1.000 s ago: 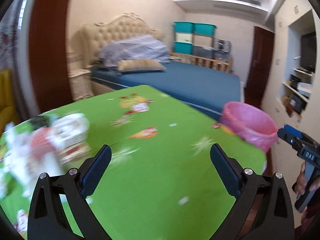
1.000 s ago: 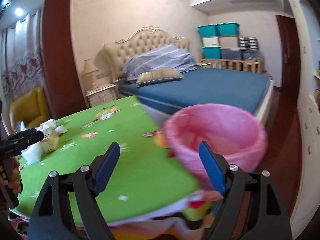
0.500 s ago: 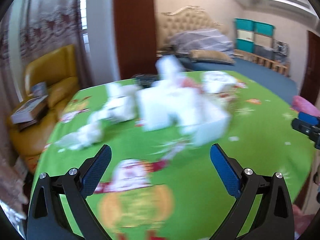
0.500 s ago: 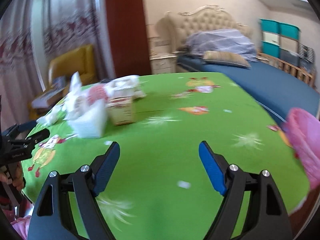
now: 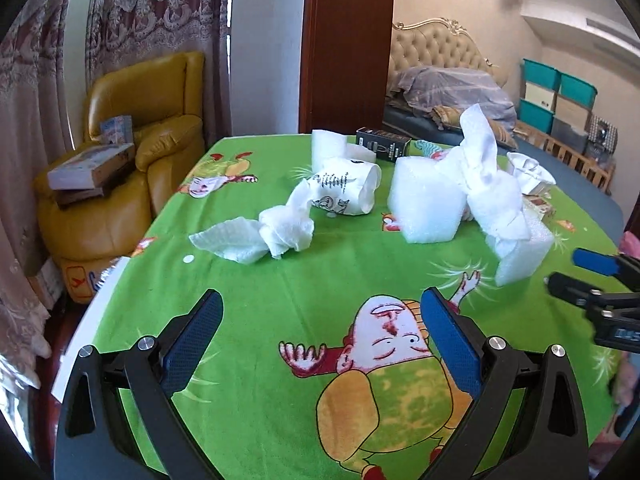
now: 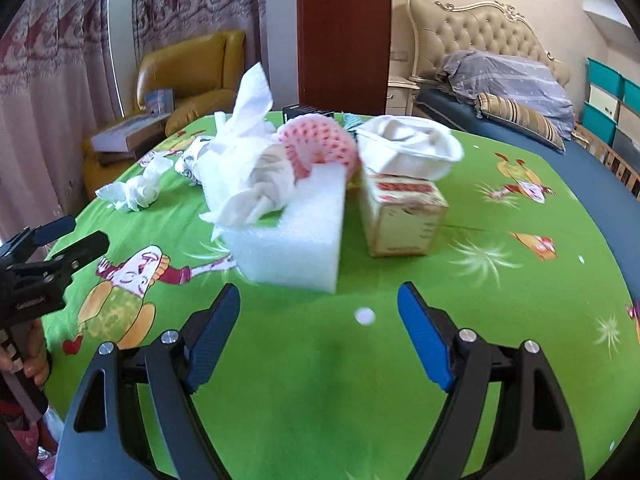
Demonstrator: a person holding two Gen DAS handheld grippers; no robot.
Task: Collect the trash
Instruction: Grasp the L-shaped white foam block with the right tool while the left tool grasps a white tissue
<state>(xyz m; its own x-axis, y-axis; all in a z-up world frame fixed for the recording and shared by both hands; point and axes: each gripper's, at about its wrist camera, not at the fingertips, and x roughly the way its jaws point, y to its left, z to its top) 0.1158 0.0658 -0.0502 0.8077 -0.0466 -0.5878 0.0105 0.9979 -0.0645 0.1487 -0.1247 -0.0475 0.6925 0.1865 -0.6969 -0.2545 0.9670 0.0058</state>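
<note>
One pink foam net (image 6: 316,142), right-view only

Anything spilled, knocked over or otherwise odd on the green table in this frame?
Yes. A paper cup lies tipped on its side with crumpled tissue trailing from it. More tissue is draped over a foam block, and small white crumbs dot the tablecloth. Nothing looks wet. Both grippers are empty.

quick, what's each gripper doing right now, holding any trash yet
Left gripper: open, nothing between its fingers, above the green tablecloth.
Right gripper: open, empty, pointed at the white foam block.
</note>
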